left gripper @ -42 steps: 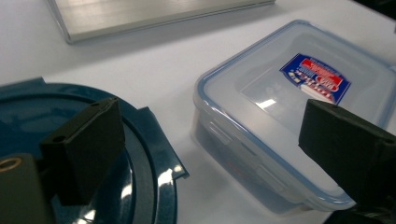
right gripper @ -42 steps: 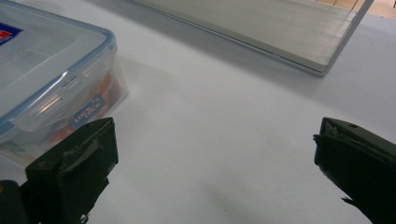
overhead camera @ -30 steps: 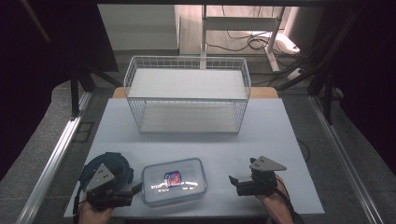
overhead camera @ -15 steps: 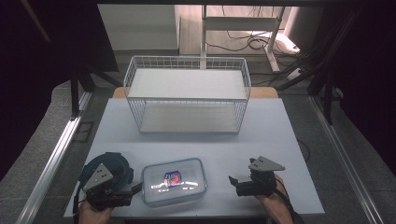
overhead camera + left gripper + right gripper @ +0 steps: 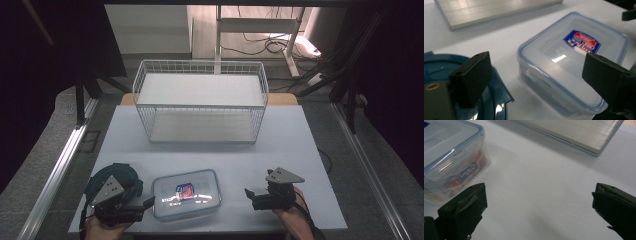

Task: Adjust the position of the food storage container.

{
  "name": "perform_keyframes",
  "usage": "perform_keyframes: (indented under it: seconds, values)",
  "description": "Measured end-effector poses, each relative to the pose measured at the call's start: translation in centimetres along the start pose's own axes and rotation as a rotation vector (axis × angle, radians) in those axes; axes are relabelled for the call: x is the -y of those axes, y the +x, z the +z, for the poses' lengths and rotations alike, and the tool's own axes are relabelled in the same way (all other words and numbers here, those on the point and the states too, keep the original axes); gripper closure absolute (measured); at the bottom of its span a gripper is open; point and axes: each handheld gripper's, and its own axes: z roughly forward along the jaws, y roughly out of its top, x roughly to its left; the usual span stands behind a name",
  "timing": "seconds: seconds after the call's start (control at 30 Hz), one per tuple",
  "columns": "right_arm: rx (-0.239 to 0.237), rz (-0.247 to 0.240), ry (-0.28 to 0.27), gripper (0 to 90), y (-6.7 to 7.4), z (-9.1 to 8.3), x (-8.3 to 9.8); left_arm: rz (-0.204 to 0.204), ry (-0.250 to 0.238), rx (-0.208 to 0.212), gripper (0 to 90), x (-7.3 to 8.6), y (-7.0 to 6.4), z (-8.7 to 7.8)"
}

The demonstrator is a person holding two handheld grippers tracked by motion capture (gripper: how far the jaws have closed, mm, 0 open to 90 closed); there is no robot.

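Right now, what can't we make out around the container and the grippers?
- Container contents: high view, the glare and label on the lid hide them; right gripper view shows only orange shapes through the cloudy wall.
- Label print: left gripper view, too small and blurred.
- Blue round thing: left gripper view, cut by the frame edge and covered by the left gripper.
- Right gripper jaw tips: cut by the bottom edge.

A white tabletop point(image 5: 300, 150) carried everything. Toward its far edge, centred, stood a white wire basket point(image 5: 200, 100) with a pale board as its floor, reaching slightly past that edge. Near the front edge, left of centre, lay a clear plastic container point(image 5: 186, 194) with a blue-rimmed lid and a red-and-blue label. At the front left corner lay a dark blue round lid point(image 5: 112, 175), just beside the container.
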Motion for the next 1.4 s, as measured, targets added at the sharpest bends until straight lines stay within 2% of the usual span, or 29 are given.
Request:
perform_keyframes:
  seconds: [0.1, 0.23, 0.27, 0.3, 0.33, 0.37, 0.4, 0.43, 0.47, 0.5, 0.6, 0.67, 0.73, 0.9, 1.07, 1.1, 1.13, 1.33, 1.4]
  values:
    - [0.002, 0.000, 0.003, 0.0, 0.0, 0.0, 0.0, 0.002, 0.009, -0.002, 18.2, 0.1, -0.1, -0.2]
    - [0.004, -0.003, 0.011, 0.0, -0.1, 0.0, 0.0, -0.006, 0.008, -0.027, 45.6, 0.5, -0.5, -1.3]
    - [0.005, -0.001, 0.011, 0.0, -0.1, 0.0, 0.1, -0.014, 0.020, -0.037, 45.6, 0.7, -0.5, -1.5]
    - [0.005, 0.002, 0.014, 0.0, -0.1, 0.0, 0.1, -0.020, 0.028, -0.044, 54.6, 0.9, -0.6, -1.6]
    - [0.006, -0.002, 0.017, 0.0, -0.1, 0.1, 0.1, -0.030, 0.052, -0.055, 67.5, 1.2, -0.5, -1.6]
    - [0.006, -0.002, 0.017, 0.0, -0.1, 0.1, 0.1, -0.030, 0.052, -0.055, 73.4, 1.2, -0.5, -1.6]
    - [0.006, -0.006, 0.018, 0.0, 0.0, 0.1, 0.1, -0.040, 0.082, -0.060, 79.8, 1.6, -0.5, -1.3]
    - [0.006, -0.006, 0.018, 0.0, 0.0, 0.1, 0.1, -0.040, 0.082, -0.060, 84.8, 1.6, -0.5, -1.3]
    - [0.007, -0.008, 0.018, 0.0, 0.0, 0.1, 0.0, -0.043, 0.098, -0.066, 84.8, 1.8, -0.5, -1.1]
    - [0.007, -0.009, 0.019, 0.0, 0.0, 0.1, 0.0, -0.043, 0.113, -0.073, 88.7, 1.9, -0.4, -0.9]
    - [0.006, -0.009, 0.024, 0.0, 0.0, 0.1, 0.1, -0.039, 0.155, -0.118, 90.0, 2.2, -0.2, -0.4]
    - [0.005, -0.009, 0.023, 0.0, 0.0, 0.1, 0.1, -0.057, 0.161, -0.096, 90.0, 2.4, 0.1, -0.3]
    - [0.005, -0.009, 0.022, 0.0, -0.1, 0.1, 0.1, -0.028, 0.172, -0.113, 90.0, 2.4, 0.0, -0.1]
    - [0.003, -0.010, 0.022, 0.0, -0.1, 0.1, 0.1, -0.038, 0.165, -0.117, 90.0, 2.3, 0.8, -0.3]
    - [0.002, -0.009, 0.025, 0.0, -0.1, 0.2, 0.1, -0.064, 0.156, -0.152, 90.0, 2.3, 3.0, -0.6]
    - [0.002, -0.009, 0.025, 0.0, -0.1, 0.2, 0.1, -0.064, 0.156, -0.152, 90.0, 2.3, 3.0, -0.6]
    - [0.003, -0.009, 0.026, 0.0, -0.1, 0.2, 0.1, -0.077, 0.152, -0.156, 90.0, 2.3, 3.6, -0.6]
    - [0.003, -0.009, 0.028, 0.0, -0.1, 0.2, 0.1, -0.079, 0.154, -0.170, 90.0, 2.2, 3.8, -0.5]
    - [0.005, -0.008, 0.026, 0.0, -0.2, 0.2, 0.1, -0.086, 0.148, -0.162, 90.0, 2.3, 3.7, -0.6]
